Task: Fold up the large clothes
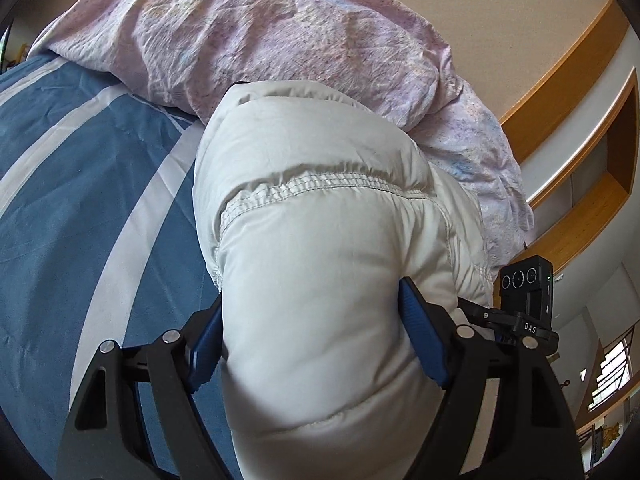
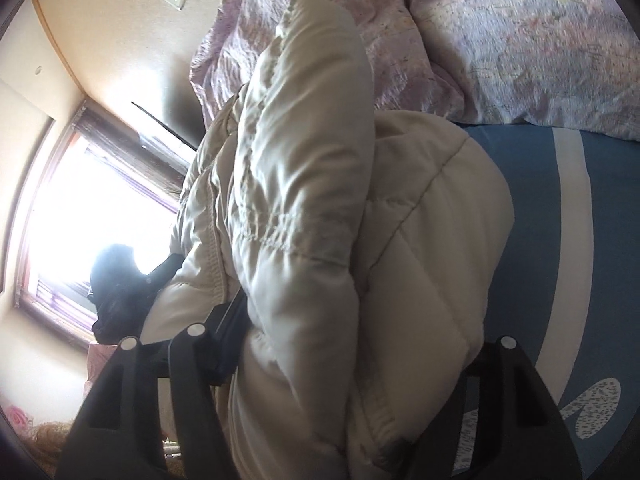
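On the left, the left gripper (image 1: 316,344) points forward and somewhat downward over the blue striped bed cover (image 1: 80,184), its blue pads (image 1: 422,350) pressed against either side of a thick fold of the white padded jacket (image 1: 320,208), jaws wide but clamped on the bulk. The jacket lies bunched on the bed, its far end against the pink floral quilt (image 1: 248,32). On the right, the right gripper (image 2: 344,360) tilts down likewise, rolled sideways toward the window (image 2: 80,208), its jaws buried in the jacket's (image 2: 304,184) folds and gripping them.
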Demonstrator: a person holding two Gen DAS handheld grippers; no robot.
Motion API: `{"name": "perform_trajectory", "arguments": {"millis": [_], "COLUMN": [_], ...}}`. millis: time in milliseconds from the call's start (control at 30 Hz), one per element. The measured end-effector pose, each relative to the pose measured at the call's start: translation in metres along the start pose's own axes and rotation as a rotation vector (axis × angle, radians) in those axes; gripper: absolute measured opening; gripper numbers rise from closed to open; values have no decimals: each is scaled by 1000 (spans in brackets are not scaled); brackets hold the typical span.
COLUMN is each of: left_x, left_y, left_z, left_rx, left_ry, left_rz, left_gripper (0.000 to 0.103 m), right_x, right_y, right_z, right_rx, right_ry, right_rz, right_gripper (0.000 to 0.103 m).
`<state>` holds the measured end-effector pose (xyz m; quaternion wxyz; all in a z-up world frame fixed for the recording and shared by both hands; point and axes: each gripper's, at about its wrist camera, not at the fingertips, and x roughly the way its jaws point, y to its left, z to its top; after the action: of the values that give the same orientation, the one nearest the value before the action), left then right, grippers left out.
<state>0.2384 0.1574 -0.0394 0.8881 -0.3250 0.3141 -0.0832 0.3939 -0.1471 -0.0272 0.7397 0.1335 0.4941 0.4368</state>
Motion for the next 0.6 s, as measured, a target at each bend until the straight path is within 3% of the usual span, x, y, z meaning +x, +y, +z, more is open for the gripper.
{"name": "perform_trajectory", "arguments": {"millis": [67,200,333,500,600], "left_x": [1,4,-14,-36,-31], "left_y": [2,-5,-22,-48,-64], "left_z": [-2,1,11,27,30], "left_rx": [-2,30,116,265,322], "left_ry": [-8,7,-5,-142,-149], "left_rz": [20,74,141,310,344], "left_gripper": [80,85,86,90,91], "right_x": [-1,-5,-46,-114,-93], "right_y": [-1,-14,9,71,112], "right_z": [-6,-20,-32,-40,-26], "right_rx": [14,70,23,-106,-194], "right_ry": [-11,-52,-136,-421,-409], "right_rz": [-7,-65,-227,-443,-543], "right_gripper": [67,87,89,90,83]}}
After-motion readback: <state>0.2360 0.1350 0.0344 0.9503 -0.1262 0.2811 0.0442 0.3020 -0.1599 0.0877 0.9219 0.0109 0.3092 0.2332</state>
